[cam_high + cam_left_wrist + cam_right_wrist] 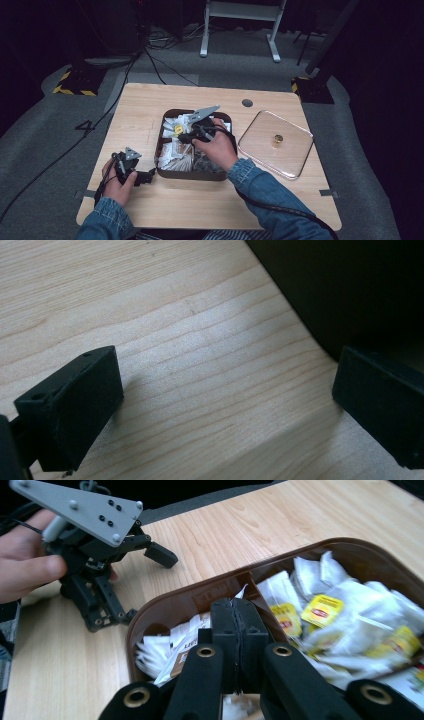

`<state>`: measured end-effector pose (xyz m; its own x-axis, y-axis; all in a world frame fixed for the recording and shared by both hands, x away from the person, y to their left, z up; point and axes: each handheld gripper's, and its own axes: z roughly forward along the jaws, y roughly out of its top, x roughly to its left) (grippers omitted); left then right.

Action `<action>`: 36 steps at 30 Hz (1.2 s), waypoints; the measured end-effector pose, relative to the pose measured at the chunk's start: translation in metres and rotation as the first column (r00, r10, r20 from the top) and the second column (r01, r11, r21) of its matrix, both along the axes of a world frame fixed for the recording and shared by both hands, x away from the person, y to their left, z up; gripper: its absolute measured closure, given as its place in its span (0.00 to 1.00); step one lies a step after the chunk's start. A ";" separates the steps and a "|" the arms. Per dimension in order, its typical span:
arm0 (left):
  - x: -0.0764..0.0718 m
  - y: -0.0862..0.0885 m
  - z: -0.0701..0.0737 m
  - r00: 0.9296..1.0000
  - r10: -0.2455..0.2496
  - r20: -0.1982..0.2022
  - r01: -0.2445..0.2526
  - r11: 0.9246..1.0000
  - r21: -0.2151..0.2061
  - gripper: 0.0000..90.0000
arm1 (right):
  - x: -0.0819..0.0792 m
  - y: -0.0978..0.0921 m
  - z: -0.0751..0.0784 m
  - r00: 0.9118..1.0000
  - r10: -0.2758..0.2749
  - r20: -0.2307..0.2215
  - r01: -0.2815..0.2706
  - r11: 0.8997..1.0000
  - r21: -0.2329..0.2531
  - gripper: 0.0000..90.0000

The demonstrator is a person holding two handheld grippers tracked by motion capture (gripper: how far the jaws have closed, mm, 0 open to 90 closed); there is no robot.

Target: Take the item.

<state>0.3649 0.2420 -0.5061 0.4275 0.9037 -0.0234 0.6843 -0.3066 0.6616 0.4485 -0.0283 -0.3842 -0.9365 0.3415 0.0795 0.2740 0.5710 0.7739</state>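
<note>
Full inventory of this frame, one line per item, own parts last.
table: 1, light wood, centre.
box: 1, dark brown, divided, mid-table.
sachets: many, white, some with yellow labels, inside the box.
lid: 1, clear with a gold knob, flat on the table right of the box.
stand: 1, white, on the floor beyond the table.
cables: several, black, on the floor.
left gripper: black, jaws apart, on the table beside the box's near-left corner.
right gripper: black, jaws closed, over the box.
</note>
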 end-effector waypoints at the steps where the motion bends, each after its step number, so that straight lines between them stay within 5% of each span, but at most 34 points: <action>1: 0.000 0.000 0.000 1.000 0.000 0.000 0.000 1.000 0.000 0.00 | -0.001 -0.005 0.003 1.000 -0.004 0.006 0.004 1.000 0.002 0.99; 19: 0.001 0.000 0.000 1.000 -0.001 -0.002 0.001 1.000 -0.001 0.00 | -0.031 -0.105 0.037 0.992 -0.118 0.047 0.115 0.992 0.055 0.99; 36: 0.001 0.000 0.000 1.000 -0.001 -0.002 0.001 1.000 -0.001 0.00 | -0.057 -0.176 0.033 0.976 -0.215 0.020 0.214 0.975 0.055 0.99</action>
